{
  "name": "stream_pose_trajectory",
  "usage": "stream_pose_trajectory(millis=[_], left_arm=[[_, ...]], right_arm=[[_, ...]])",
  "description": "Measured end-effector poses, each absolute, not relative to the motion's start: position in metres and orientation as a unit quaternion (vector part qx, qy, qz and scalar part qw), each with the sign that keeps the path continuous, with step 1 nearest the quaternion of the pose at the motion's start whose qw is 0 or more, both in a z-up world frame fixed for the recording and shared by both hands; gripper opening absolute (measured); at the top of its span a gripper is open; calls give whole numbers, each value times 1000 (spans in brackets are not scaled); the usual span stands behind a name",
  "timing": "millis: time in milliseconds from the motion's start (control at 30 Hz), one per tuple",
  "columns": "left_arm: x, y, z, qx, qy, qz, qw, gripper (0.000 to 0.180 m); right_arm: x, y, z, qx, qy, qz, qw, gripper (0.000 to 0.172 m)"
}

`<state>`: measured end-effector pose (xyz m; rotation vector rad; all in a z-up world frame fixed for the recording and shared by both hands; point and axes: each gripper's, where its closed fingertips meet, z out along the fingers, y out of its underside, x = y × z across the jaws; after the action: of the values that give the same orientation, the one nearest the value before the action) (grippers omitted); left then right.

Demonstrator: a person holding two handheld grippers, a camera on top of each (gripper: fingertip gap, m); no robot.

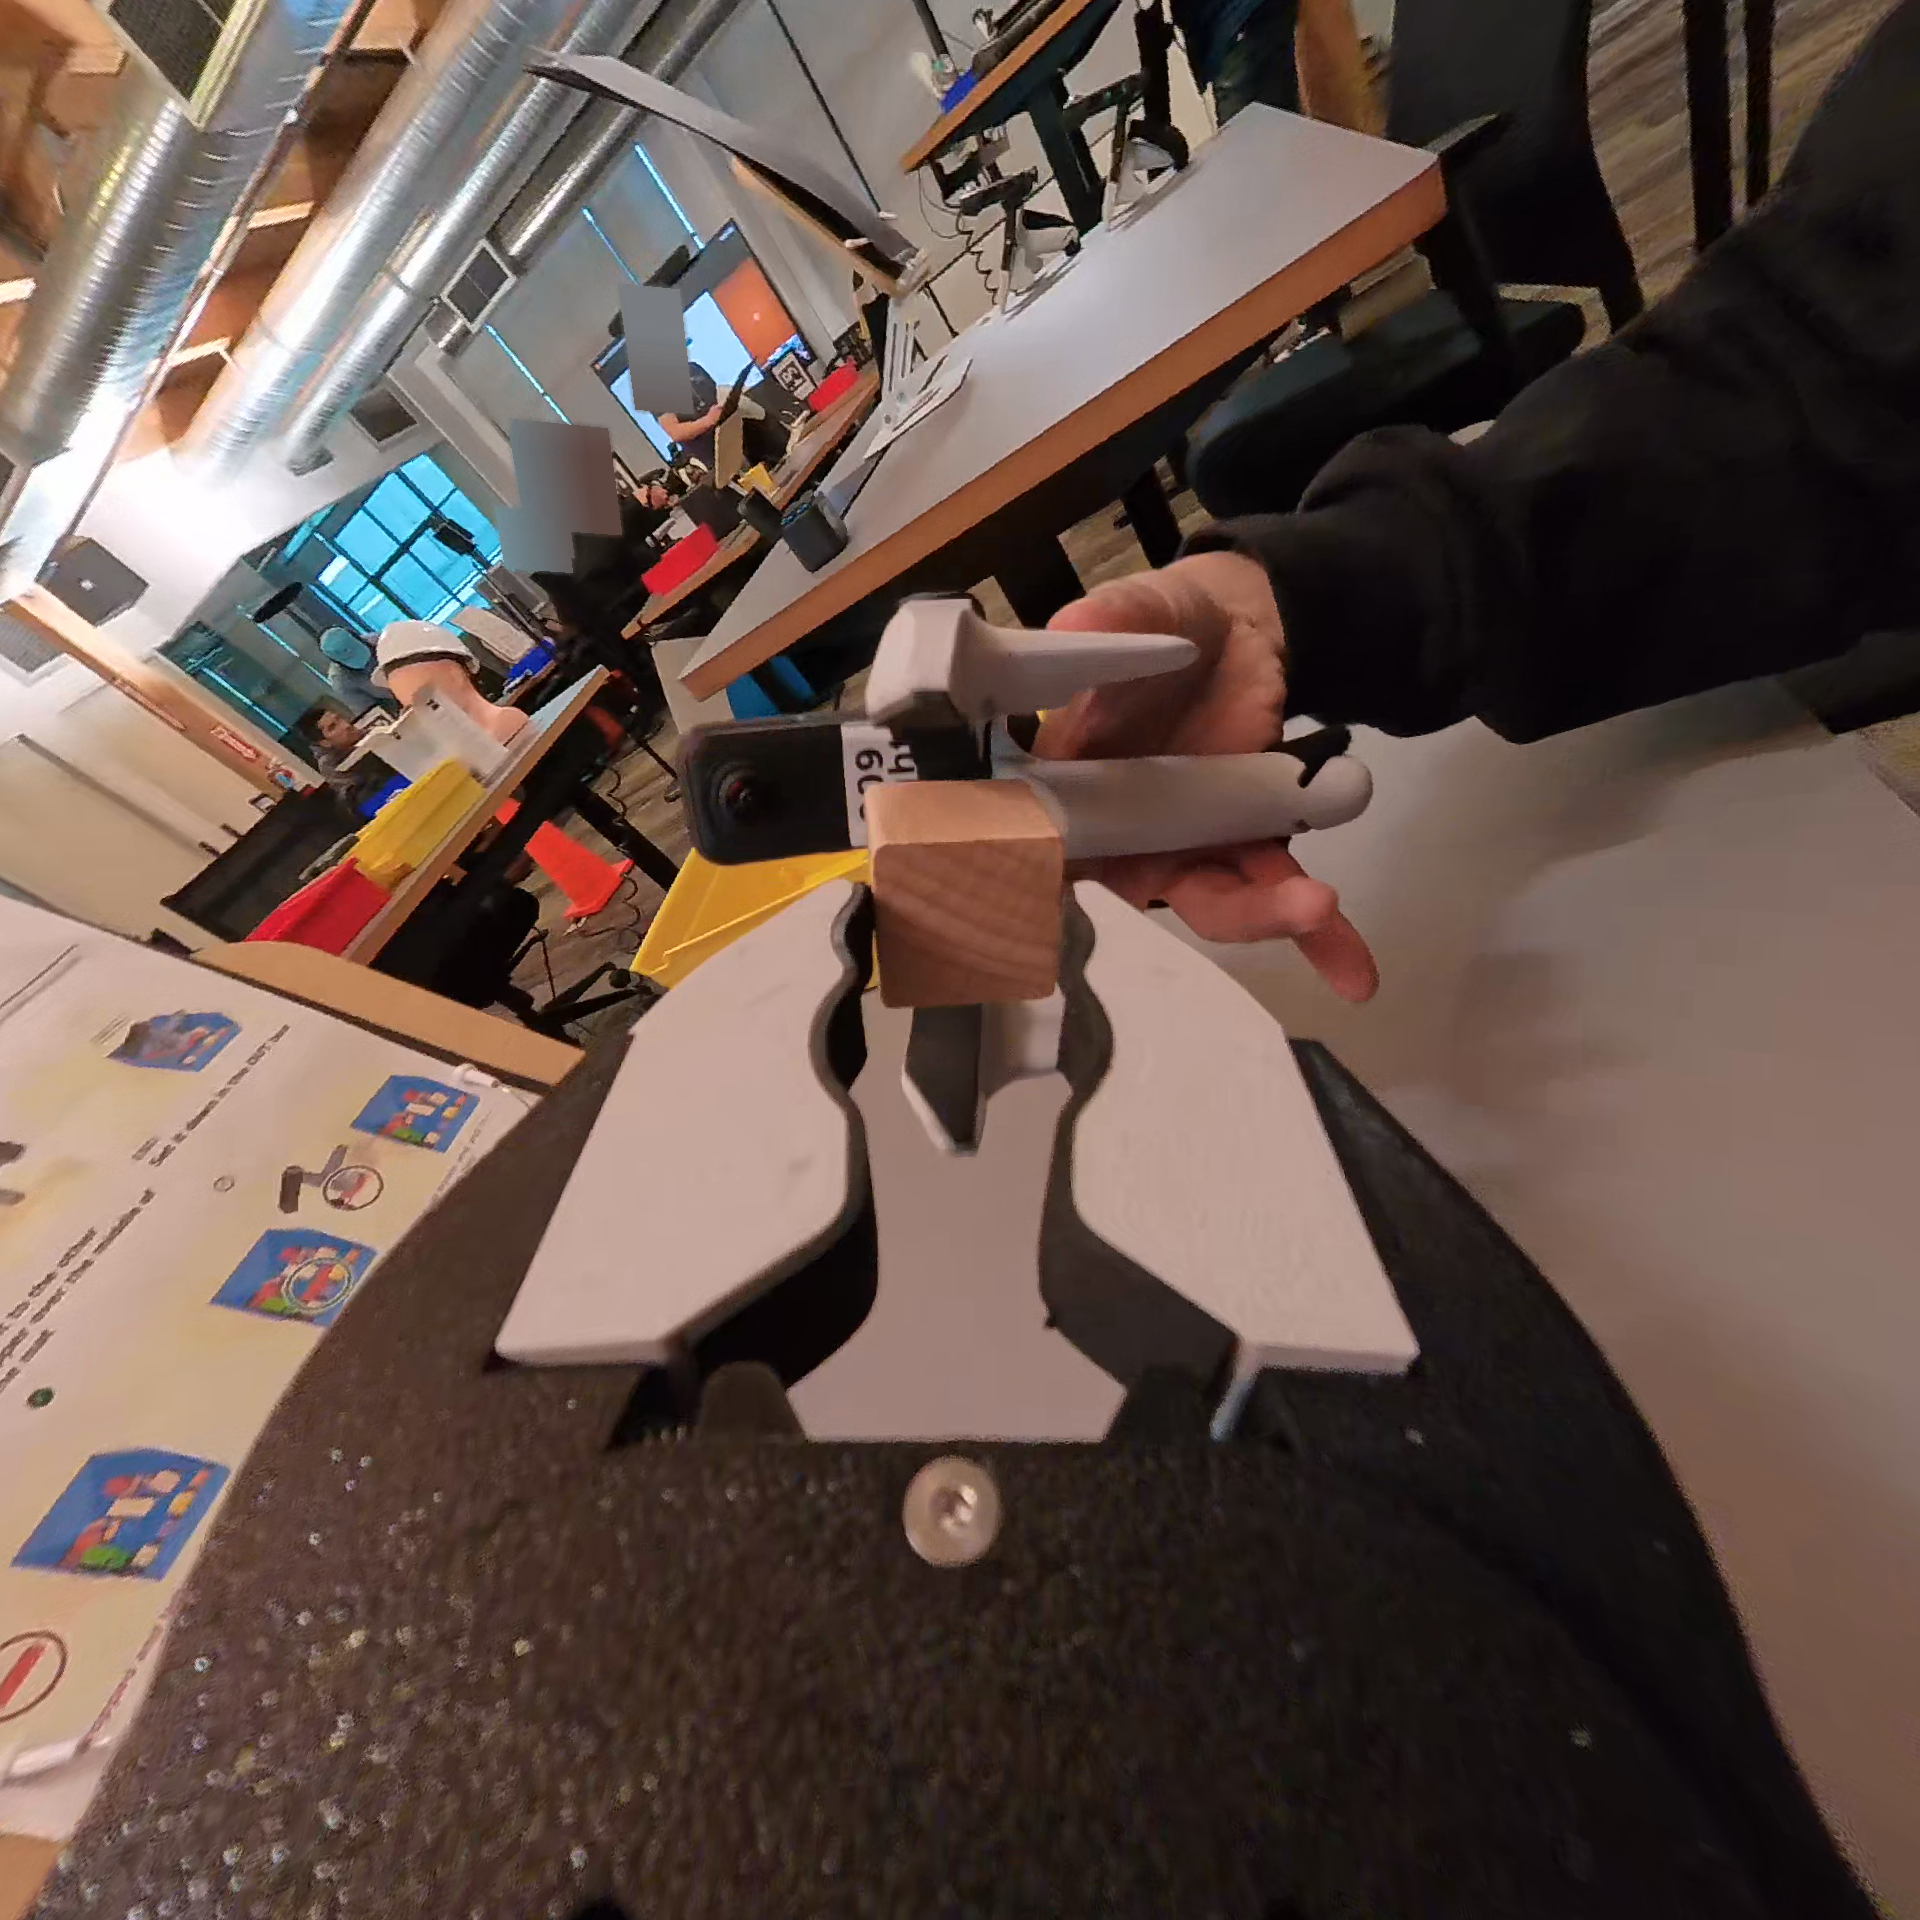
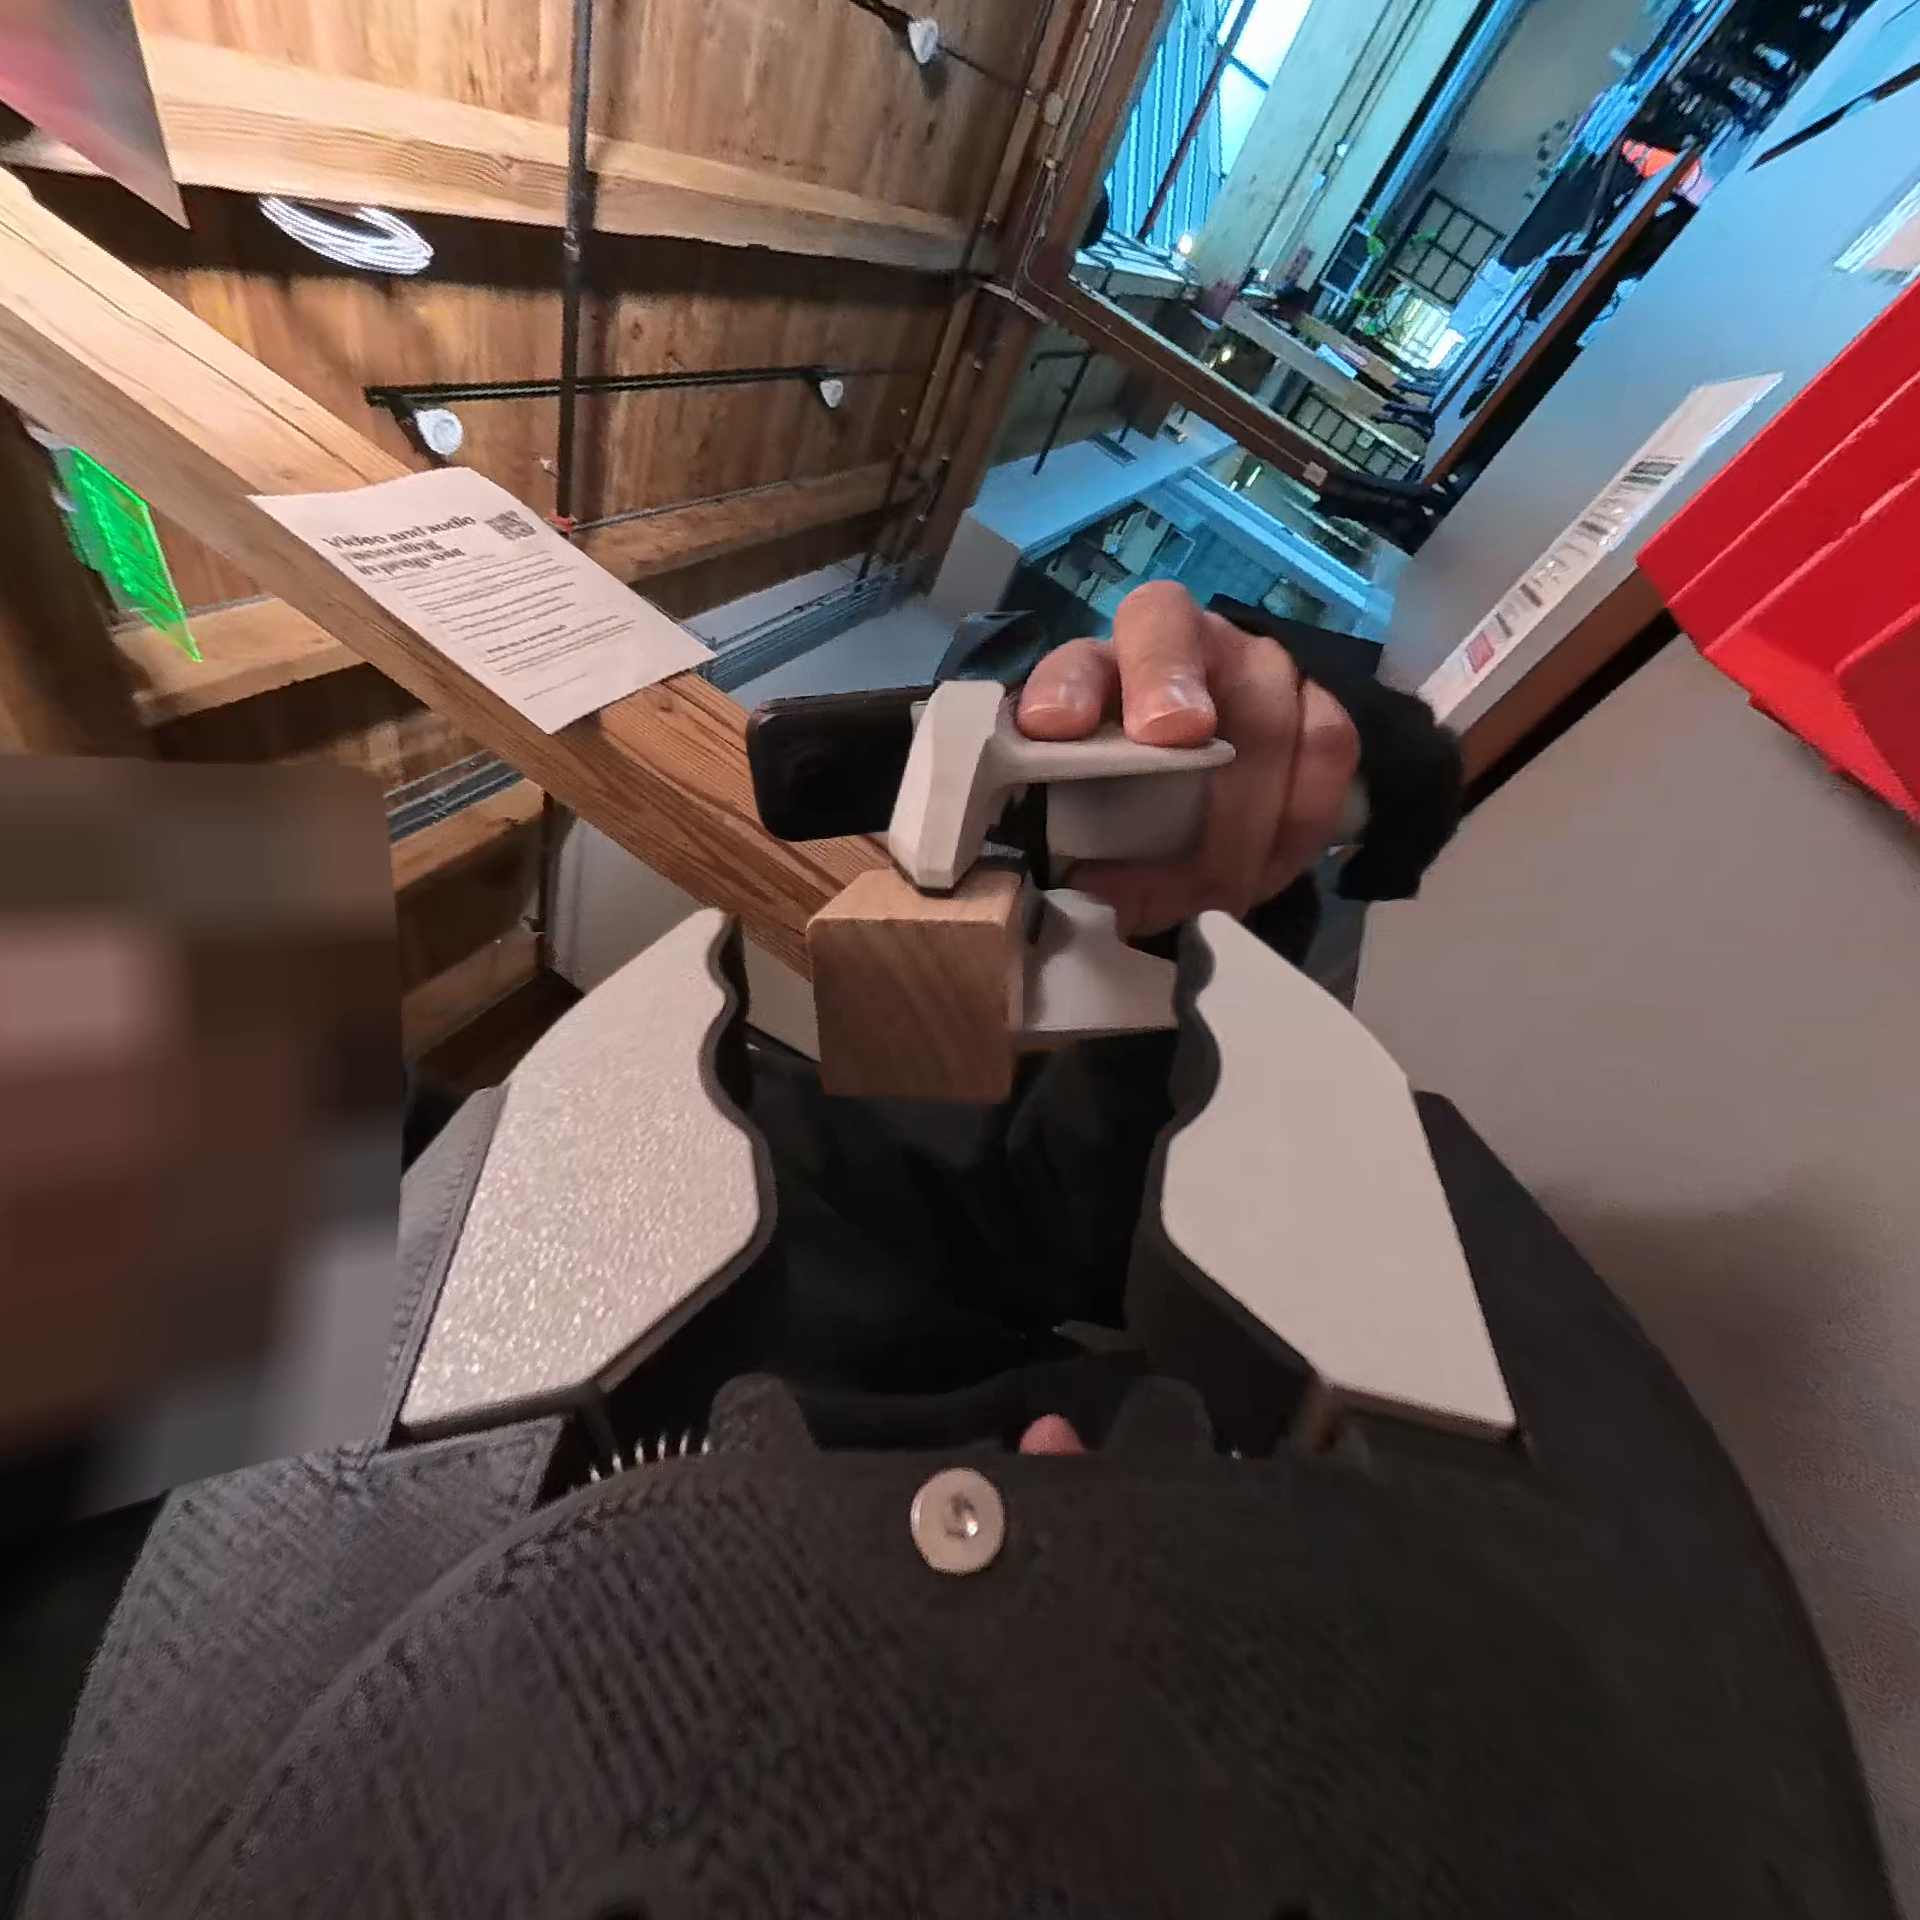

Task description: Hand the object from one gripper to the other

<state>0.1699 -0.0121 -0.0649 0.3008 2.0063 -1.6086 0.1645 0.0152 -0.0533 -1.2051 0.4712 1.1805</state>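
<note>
A light wooden cube [image 1: 966, 894] sits between the fingers of my left gripper [image 1: 966, 935]. Both pads press on its sides, so the left gripper is shut on it, in the air above the table. In the right wrist view the cube [image 2: 914, 987] stands between the wide-apart fingers of my right gripper [image 2: 961, 987], with a clear gap on each side. The right gripper is open. One finger [image 2: 940, 790] of the left gripper rests on the cube's top there. In the left wrist view the right gripper's upper finger [image 1: 935, 665] stands off the cube, and a hand [image 1: 1195, 665] holds that gripper.
A grey table [image 1: 1610, 1091] lies below to the right. A printed instruction sheet [image 1: 208, 1195] lies at the left. A yellow bin [image 1: 727, 914] is behind the cube. Red bins [image 2: 1818, 520] stand at the right, and a wooden beam [image 2: 468, 623] crosses at the left. Only a small space, under 4 cm, lies between the two pairs of fingers.
</note>
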Motion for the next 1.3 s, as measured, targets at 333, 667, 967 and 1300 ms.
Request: stream_pose_trajectory(millis=[333, 667, 967, 1300], left_arm=[[177, -12, -75, 98, 762, -573, 285, 33], [197, 17, -91, -99, 737, -587, 320, 43], [197, 47, -165, -267, 786, -463, 311, 41], [180, 53, -202, -298, 809, -429, 270, 39]], right_arm=[[164, 8, -64, -594, 210, 447, 635, 35], [240, -55, -87, -667, 319, 182, 648, 35], [334, -332, -151, -705, 576, -247, 332, 35], [385, -381, -207, -753, 581, -259, 168, 35]])
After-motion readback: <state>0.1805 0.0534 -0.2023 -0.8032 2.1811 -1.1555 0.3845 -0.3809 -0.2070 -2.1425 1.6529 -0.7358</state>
